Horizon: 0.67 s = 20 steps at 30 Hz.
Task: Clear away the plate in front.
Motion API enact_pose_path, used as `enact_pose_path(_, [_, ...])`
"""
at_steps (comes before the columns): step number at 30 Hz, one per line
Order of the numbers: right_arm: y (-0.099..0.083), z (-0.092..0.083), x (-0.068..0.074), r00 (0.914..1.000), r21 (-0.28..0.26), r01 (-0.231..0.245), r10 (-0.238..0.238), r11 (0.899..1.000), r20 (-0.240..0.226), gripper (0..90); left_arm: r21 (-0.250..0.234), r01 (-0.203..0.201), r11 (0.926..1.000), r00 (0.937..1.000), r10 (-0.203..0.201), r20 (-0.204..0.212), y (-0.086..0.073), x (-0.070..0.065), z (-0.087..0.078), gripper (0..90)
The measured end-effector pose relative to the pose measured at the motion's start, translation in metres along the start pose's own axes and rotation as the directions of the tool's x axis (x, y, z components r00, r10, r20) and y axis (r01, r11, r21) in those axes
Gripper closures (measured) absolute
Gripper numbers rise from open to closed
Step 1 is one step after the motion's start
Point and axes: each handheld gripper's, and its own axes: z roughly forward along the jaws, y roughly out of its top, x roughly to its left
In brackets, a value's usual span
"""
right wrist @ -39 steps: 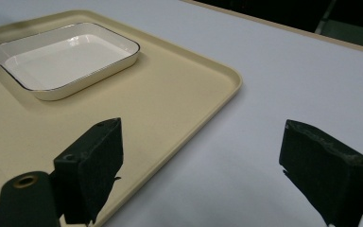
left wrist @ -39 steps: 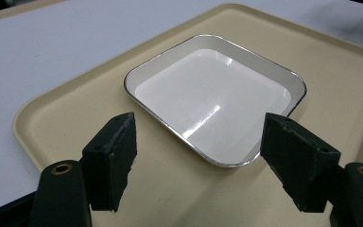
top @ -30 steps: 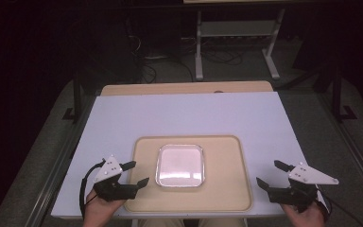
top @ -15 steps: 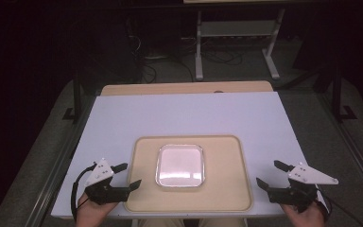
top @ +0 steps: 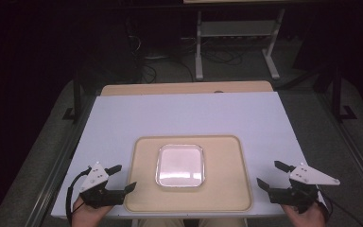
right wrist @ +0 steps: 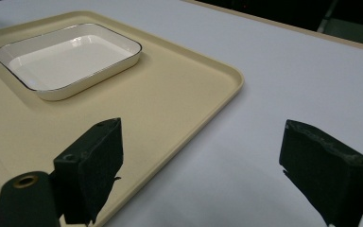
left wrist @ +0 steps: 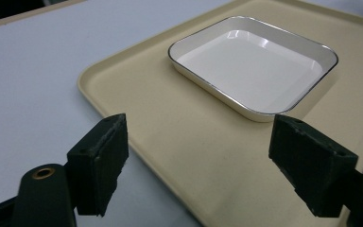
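Note:
A beige tray point(top: 227, 189) lies at the near middle of the white table, with a white square dish point(top: 180, 165) resting empty on it. My left gripper point(top: 124, 176) hovers at the tray's left edge. It is open, its jaws have just been opening wider, and nothing is between them. The left gripper view looks past my left gripper point(left wrist: 198, 127) at the tray point(left wrist: 137, 80) and the dish point(left wrist: 255, 66). My right gripper point(top: 268, 173) stands open just right of the tray. The right gripper view has my right gripper point(right wrist: 201, 132) over the tray's rim point(right wrist: 227, 75), with the dish point(right wrist: 66, 56) farther off.
The white tabletop point(top: 189, 118) stretches bare beyond the tray to a wooden strip point(top: 184, 88) at the far edge. Past it, a metal stand point(top: 236, 42) and cables sit on the dark floor. Metal rails point(top: 61, 156) run along the table's sides.
My left gripper has drifted a little left and toward the near edge, away from the tray, with its jaws spreading slightly. The right gripper has stayed put.

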Motion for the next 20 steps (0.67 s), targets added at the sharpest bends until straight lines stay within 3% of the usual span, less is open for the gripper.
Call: enact_pose_path(20, [-0.0002,0.0016,0.0007,0.9998,0.016,0.008,-0.007,1.000,-0.020,13.3,-0.009,0.039,0.9992,0.9991,-0.040,-0.016,-0.0024,0.0007,0.0007,17.4])
